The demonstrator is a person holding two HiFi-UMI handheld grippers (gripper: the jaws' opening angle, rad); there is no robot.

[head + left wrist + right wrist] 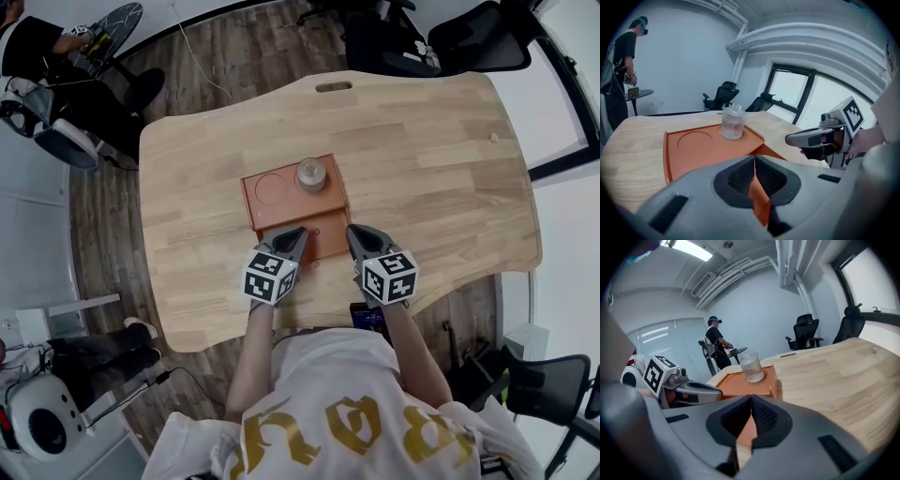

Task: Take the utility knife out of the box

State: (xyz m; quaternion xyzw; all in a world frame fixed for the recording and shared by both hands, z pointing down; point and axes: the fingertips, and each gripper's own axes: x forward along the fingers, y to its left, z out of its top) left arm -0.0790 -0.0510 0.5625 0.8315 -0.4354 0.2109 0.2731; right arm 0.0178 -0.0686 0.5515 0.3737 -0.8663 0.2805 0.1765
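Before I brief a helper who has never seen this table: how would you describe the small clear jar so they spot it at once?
A light wooden table holds one orange box near its middle. The jar stands on the box's top, far right in the head view, beside an empty round recess. It is the only clear, upright thing on the flat orange surface.

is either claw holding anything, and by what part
Nothing is held: the left claw and right claw are both shut and empty, by the near end of the orange box.

Orange box (291,214), pale wood-grain table (431,169)
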